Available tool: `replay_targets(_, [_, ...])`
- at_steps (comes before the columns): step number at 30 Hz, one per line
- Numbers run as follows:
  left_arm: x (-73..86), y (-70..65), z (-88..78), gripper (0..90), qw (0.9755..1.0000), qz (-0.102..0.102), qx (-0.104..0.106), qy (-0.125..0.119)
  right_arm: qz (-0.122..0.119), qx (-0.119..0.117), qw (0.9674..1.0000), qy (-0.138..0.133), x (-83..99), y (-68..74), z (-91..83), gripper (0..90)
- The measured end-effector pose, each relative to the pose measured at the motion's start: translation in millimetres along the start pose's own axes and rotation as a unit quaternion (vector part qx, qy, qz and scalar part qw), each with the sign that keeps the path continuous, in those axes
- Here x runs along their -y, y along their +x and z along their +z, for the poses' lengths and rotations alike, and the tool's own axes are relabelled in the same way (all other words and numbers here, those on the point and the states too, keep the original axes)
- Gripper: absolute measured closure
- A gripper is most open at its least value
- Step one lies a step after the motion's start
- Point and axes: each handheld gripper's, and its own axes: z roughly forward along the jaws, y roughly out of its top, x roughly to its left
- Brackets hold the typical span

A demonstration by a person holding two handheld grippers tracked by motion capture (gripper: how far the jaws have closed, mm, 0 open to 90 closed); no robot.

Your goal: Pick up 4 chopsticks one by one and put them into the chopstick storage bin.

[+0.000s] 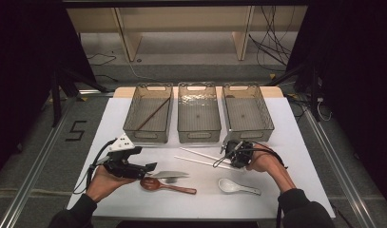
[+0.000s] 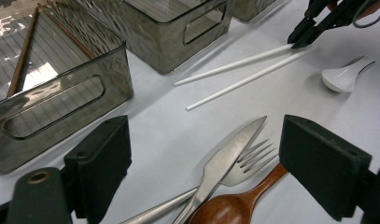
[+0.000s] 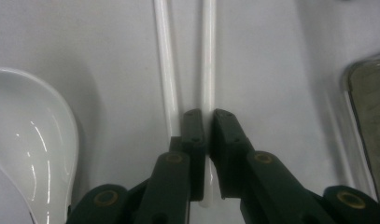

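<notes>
While your left gripper (image 1: pixel 150 166) idles wide open over the knife (image 2: pixel 225 161), fork (image 2: pixel 250 161) and wooden spoon (image 2: pixel 234 205), your right gripper (image 3: pixel 207 119) is pinched on one white chopstick (image 3: pixel 208 56), its twin (image 3: pixel 165 65) just beside. Looks like sorting: next, lift it level and drop it into a bin (image 1: pixel 246 124) behind.

Three grey see-through bins stand in a row on the bench: the left bin (image 1: pixel 148 114), the middle bin (image 1: pixel 198 113) and the right bin (image 1: pixel 247 113). One brown chopstick (image 1: pixel 153 114) lies in the left bin. Two white chopsticks (image 1: pixel 200 158) lie on the bench. There are two spoons, one wooden spoon (image 1: pixel 166 185) and one white ceramic spoon (image 1: pixel 237 186). One metal knife (image 2: pixel 223 161) and one metal fork (image 2: pixel 246 162) complete the cutlery. Two grippers are present, the left gripper (image 1: pixel 150 167) and the right gripper (image 1: pixel 223 152).
</notes>
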Motion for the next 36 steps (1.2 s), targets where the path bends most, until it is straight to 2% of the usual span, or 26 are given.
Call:
replay_targets(9, [-0.2,-1.1,0.7,17.1,1.0,0.006,0.003,0.001,-0.015,-0.005,0.9997,-0.018,-2.8,4.6,-12.2,84.5])
replay_targets(18, [-0.7,-2.1,5.0,17.6,0.9999,0.005,0.008,0.004,-0.006,-0.006,0.9997,-0.023,-4.1,6.1,-19.5,84.5])
replay_targets(22, [-3.0,-6.0,12.3,17.8,0.9997,0.018,0.011,0.011,-0.01,-0.007,0.9995,-0.03,-4.9,7.8,-24.5,84.5])
replay_targets(24, [-6.8,-7.7,18.2,18.2,0.9995,0.023,0.015,0.013,-0.014,-0.007,0.9994,-0.03,-5.2,9.1,-26.6,84.5])
replay_targets(27, [-12.8,-11.5,29.7,19.5,0.999,0.037,0.021,0.016,-0.004,-0.004,0.9994,-0.035,-5.8,10.0,-28.1,84.5])
replay_targets(29, [-17.7,-14.2,39.4,19.7,0.9983,0.047,0.024,0.023,-0.012,-0.007,0.9994,-0.033,-5.4,9.4,-29.2,84.5])
replay_targets(36, [-34.8,-21.1,75.9,19.9,0.9956,0.07,0.039,0.048,-0.016,-0.005,0.9989,-0.044,-6.5,13.3,-37.7,84.5])
